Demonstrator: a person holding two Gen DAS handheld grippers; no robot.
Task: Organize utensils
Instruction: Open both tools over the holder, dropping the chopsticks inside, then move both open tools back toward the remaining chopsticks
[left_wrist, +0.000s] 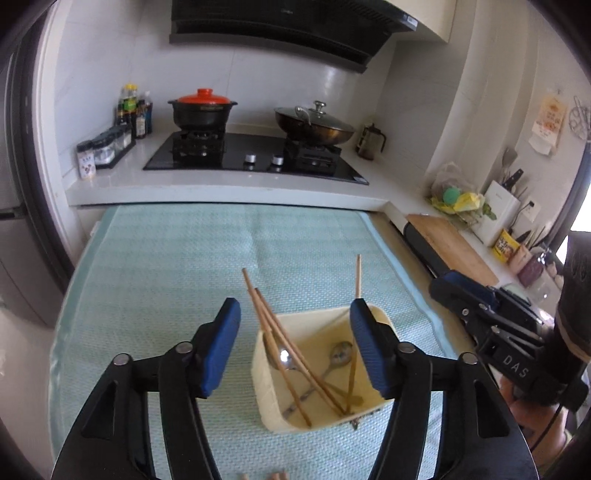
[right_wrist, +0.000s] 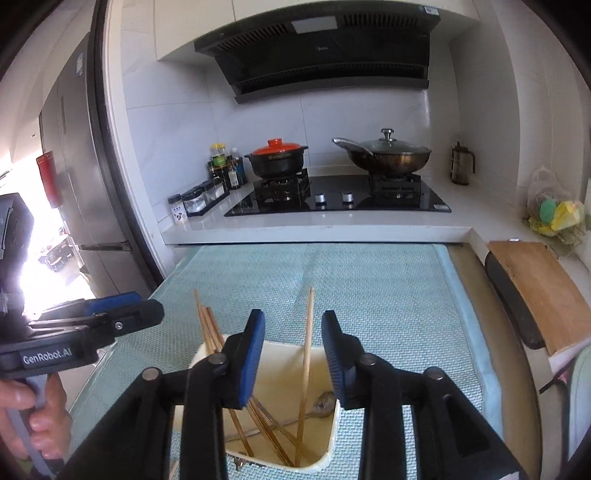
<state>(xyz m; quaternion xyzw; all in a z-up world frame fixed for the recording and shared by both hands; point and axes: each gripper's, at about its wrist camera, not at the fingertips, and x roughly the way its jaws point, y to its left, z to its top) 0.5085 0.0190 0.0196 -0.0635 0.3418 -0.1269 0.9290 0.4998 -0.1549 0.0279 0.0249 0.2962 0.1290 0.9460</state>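
both tools hung over the cream box (left_wrist: 325, 373) on the table. left tool (left_wrist: 295, 345) stood released, its blue pads spread wide with nothing between them; its right pad sat in front of the box's right side, its left pad over the green mat (left_wrist: 166, 277). right tool (right_wrist: 293, 356) was also released, jaws parted less widely, and a single chopstick (right_wrist: 306, 354) rose through the gap between its pads without either pad pressing on it. that chopstick leaned upright against the far wall of the box. three more chopsticks (left_wrist: 280, 339) leaned together at the box's far left corner, their tips sticking out above the rim. two metal spoons (left_wrist: 284, 356) lay on the box floor, bowls toward the far side, handles crossing under the sticks. the box rested on the green mat near the table's front. a hand (right_wrist: 33, 413) gripped the left tool's handle in the right wrist view. behind the table stood a stove (left_wrist: 255, 157) with a red-lidded pot (left_wrist: 203, 109) and a lidded wok (left_wrist: 314, 123).
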